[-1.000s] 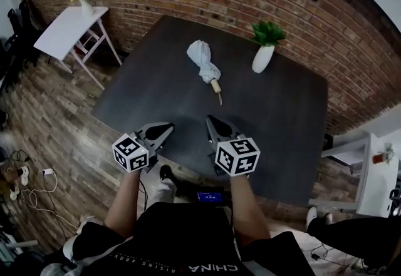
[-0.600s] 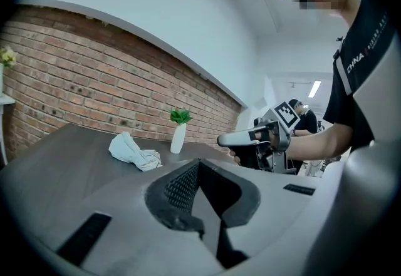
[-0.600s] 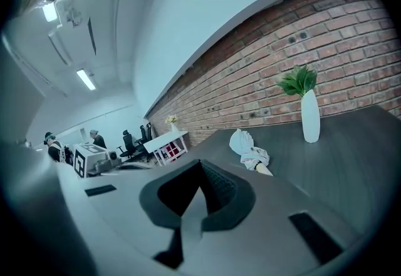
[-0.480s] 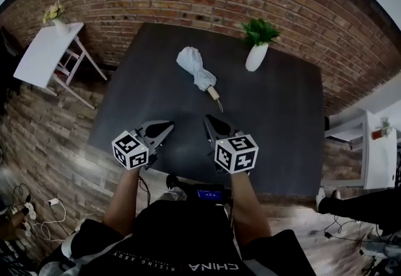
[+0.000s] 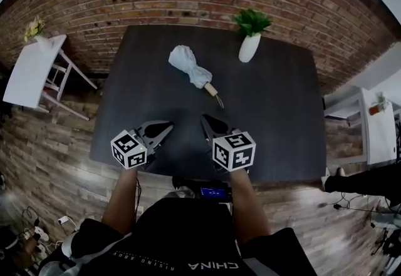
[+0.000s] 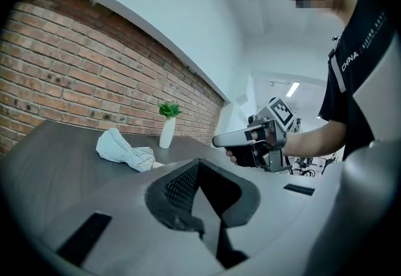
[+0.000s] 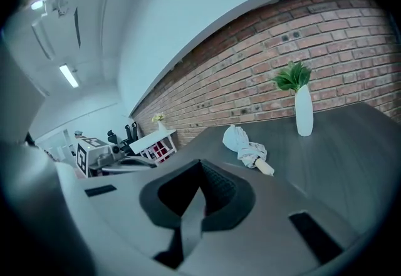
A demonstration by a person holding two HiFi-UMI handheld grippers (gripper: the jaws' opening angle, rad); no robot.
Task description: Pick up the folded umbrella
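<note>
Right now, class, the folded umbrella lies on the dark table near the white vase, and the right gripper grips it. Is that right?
No. The folded umbrella lies on the dark table near the white vase, but the right gripper grips nothing: the right gripper view shows its jaws shut and empty.

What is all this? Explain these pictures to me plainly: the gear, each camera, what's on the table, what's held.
A person holds a two-jaw gripper in each hand: left gripper, right gripper. The patterned cubes belong to them. One picture comes from a camera on the person's head, looking down; the other two from cameras riding on each gripper, looking along its jaws. On the dark table lies a folded umbrella, with a white vase holding a green plant farther back. Both grippers are shut and empty, short of the umbrella.
</note>
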